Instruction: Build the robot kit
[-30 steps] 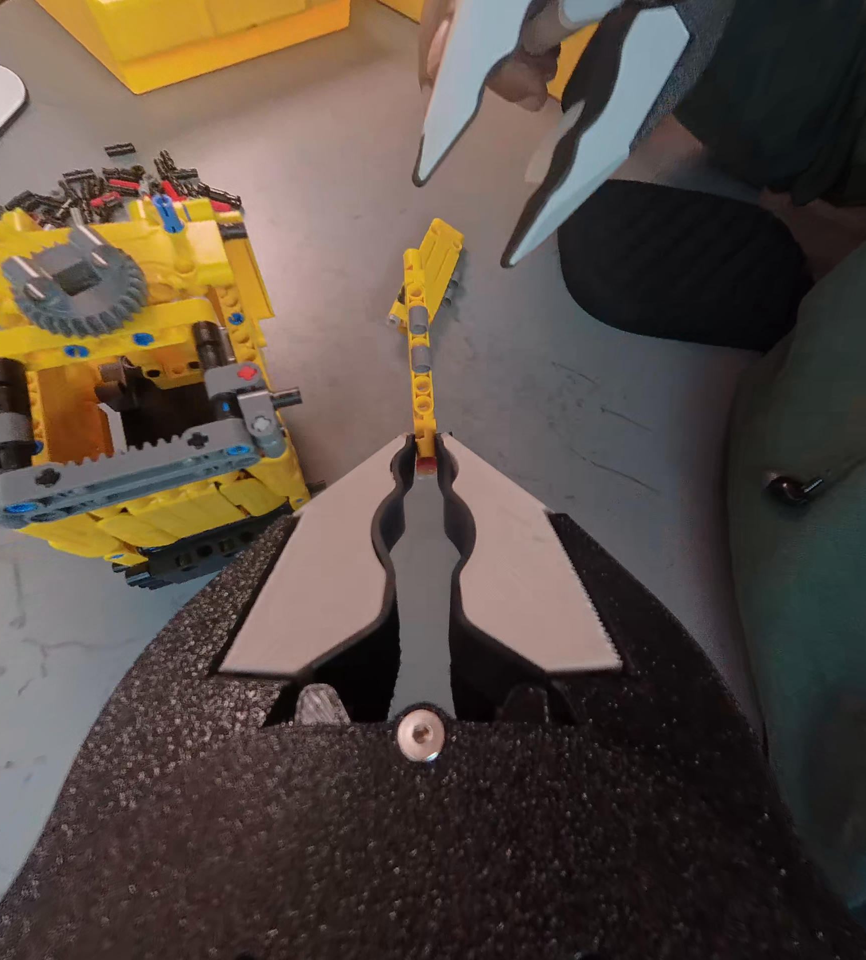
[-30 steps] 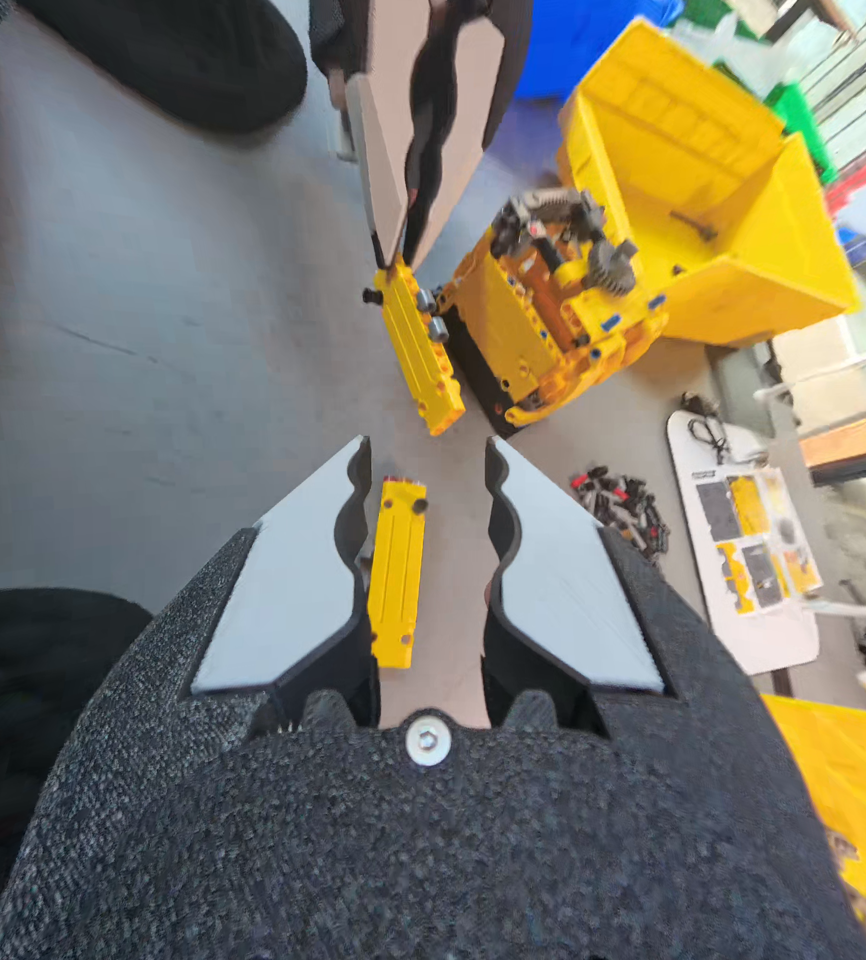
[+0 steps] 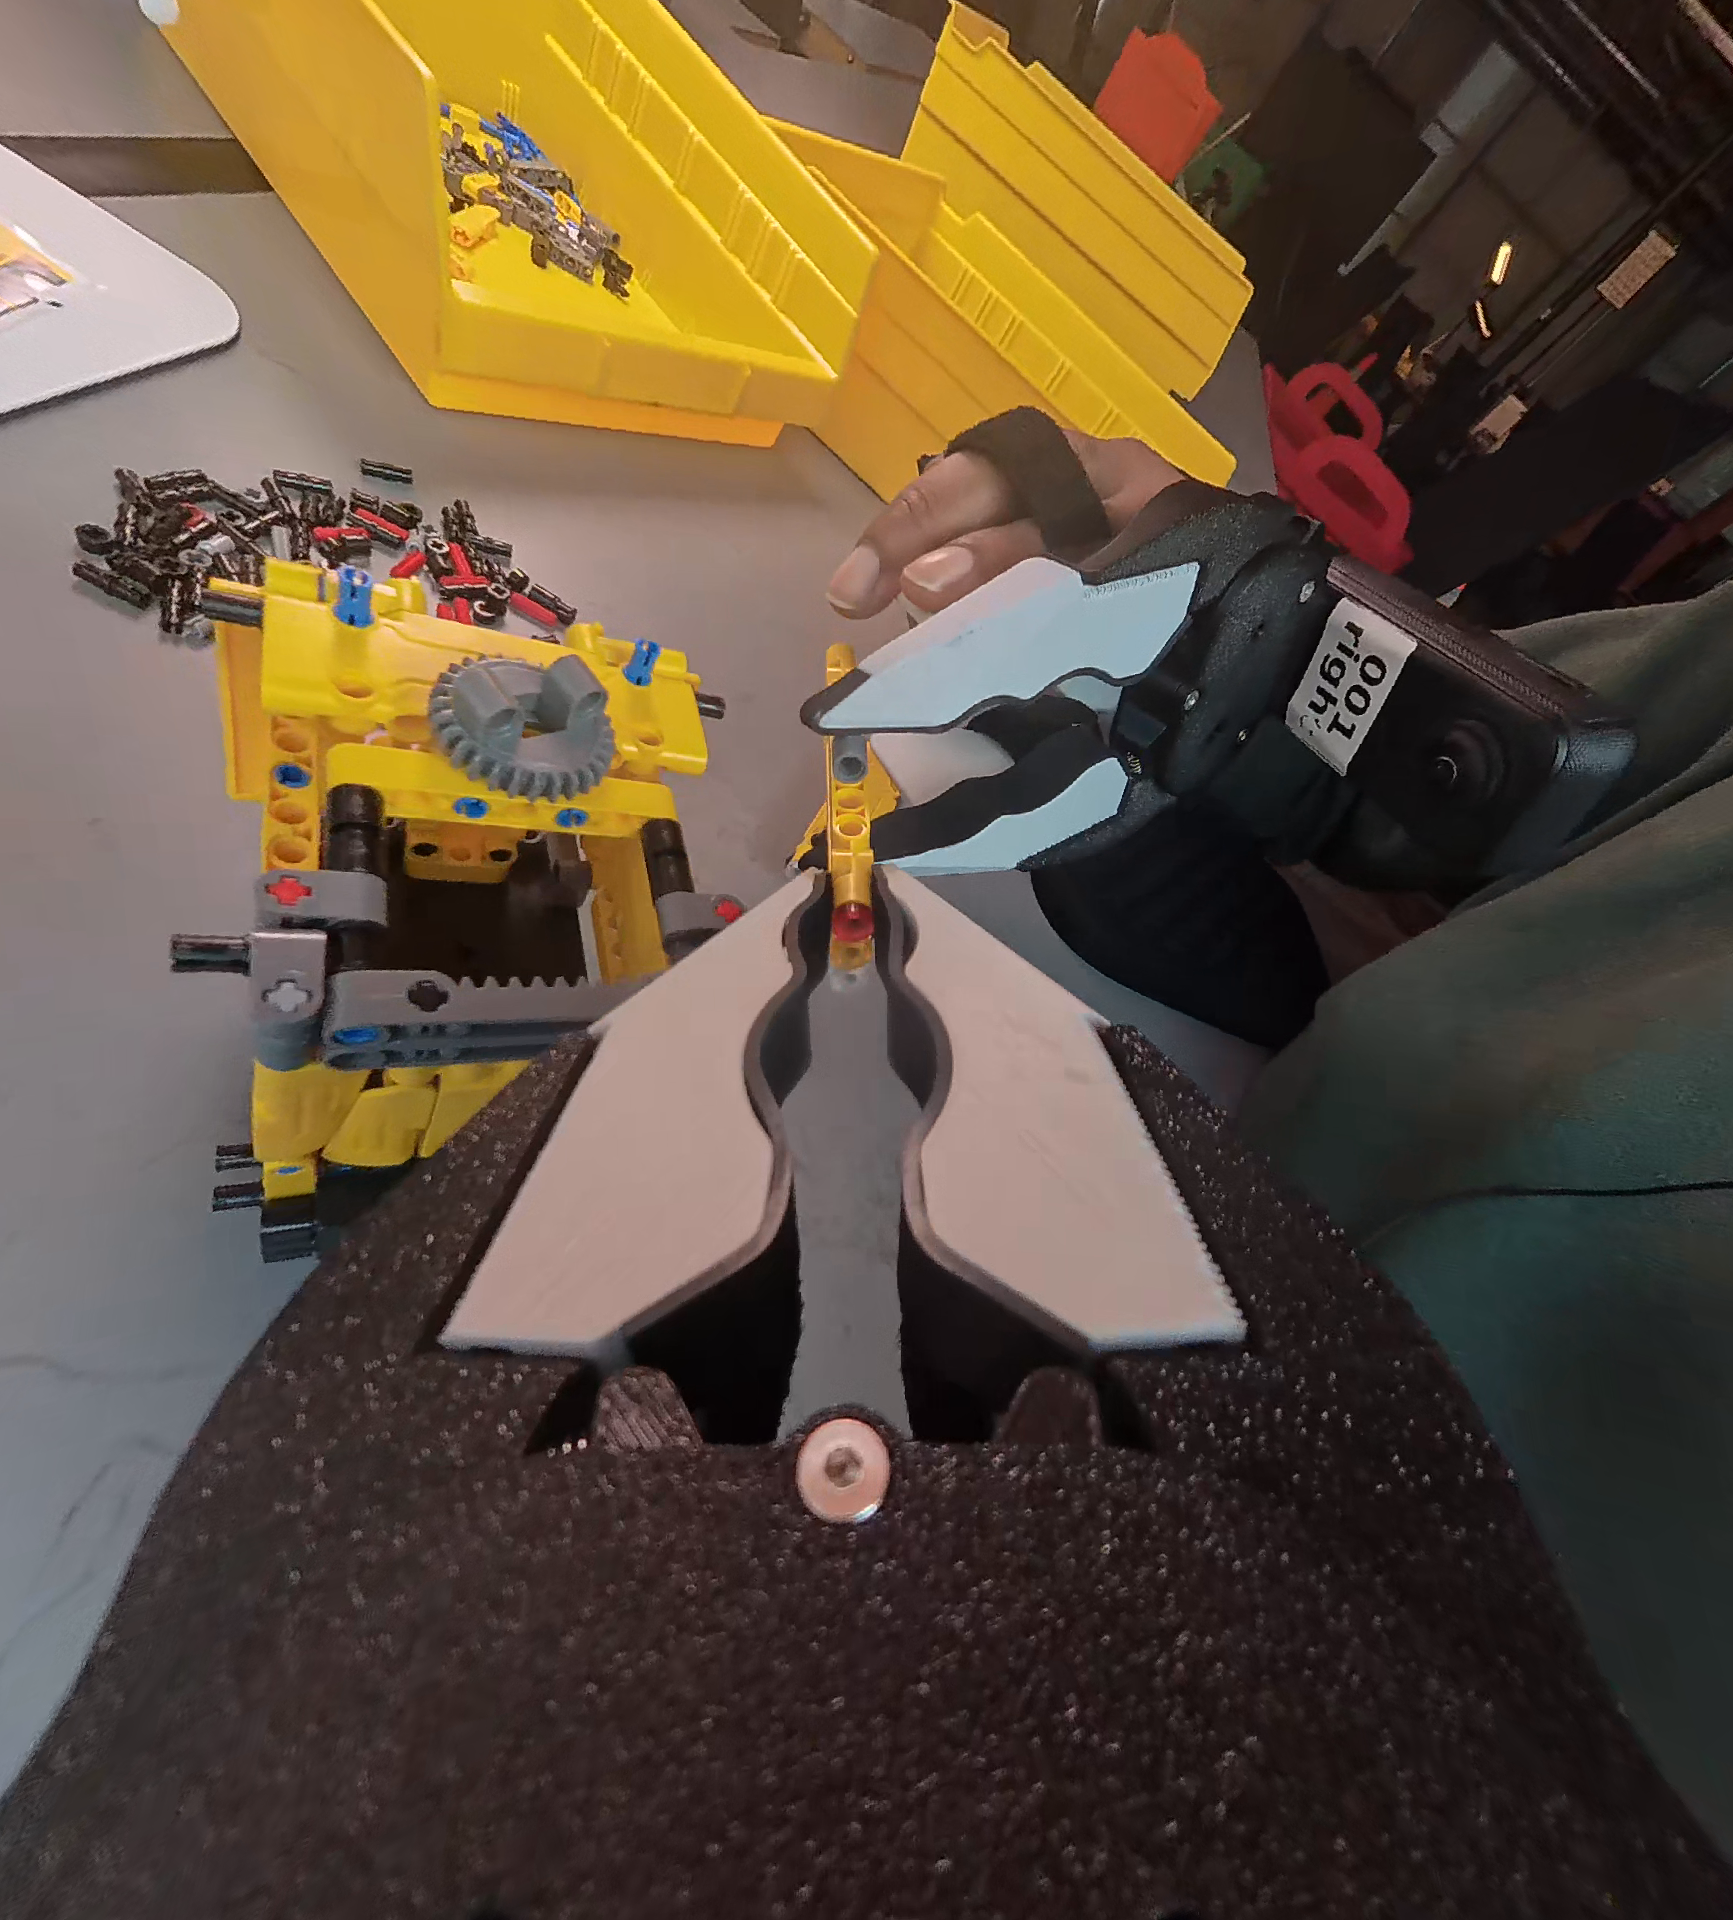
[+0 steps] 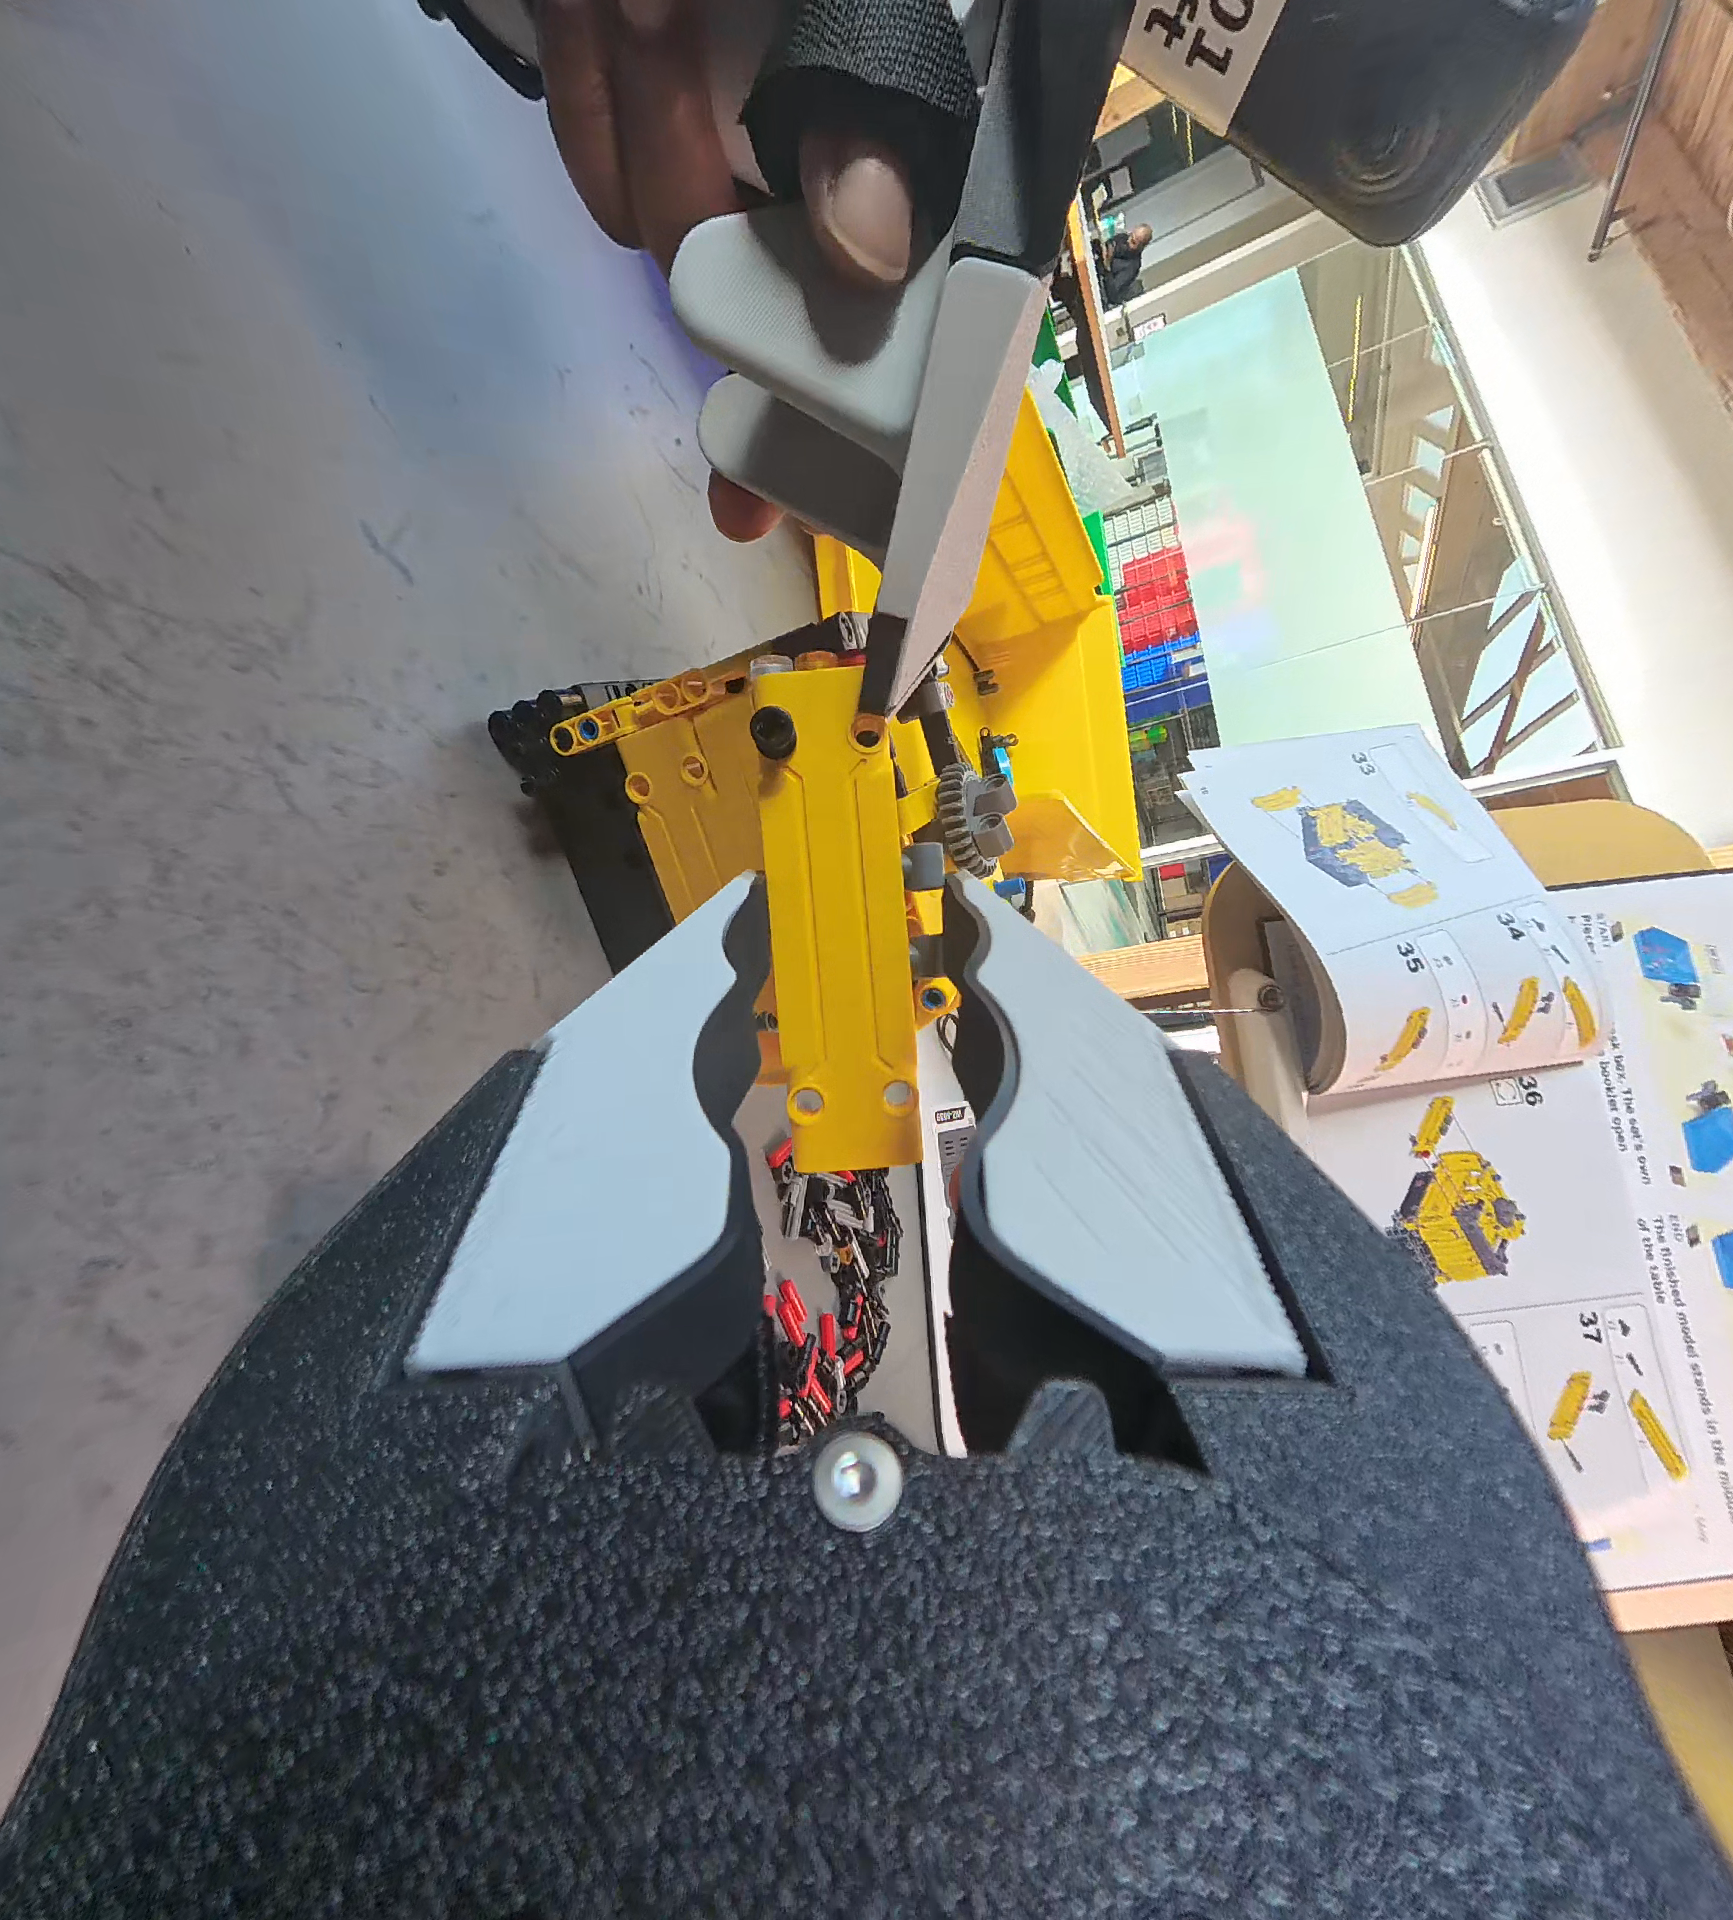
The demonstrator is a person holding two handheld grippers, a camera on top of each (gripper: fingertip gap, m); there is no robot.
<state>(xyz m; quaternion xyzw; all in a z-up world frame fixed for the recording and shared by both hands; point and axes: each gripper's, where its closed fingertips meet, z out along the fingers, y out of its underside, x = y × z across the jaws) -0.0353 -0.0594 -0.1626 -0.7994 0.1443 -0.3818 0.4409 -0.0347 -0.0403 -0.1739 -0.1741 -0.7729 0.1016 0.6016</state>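
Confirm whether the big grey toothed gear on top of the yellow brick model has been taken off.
No. In the left wrist view the grey toothed gear sits on top of the yellow brick model on the grey table.

Left gripper [image 3: 849, 906]: jaws nearly closed, tips pinching a narrow yellow piece [image 3: 849, 831] edge-on between them. Right gripper [image 4: 857, 935]: jaws partly closed, clamped on the broad faces of the same piece. It enters from the right, crossing just ahead of the left jaws. A hand [image 3: 955, 530] with a black strap grips it.
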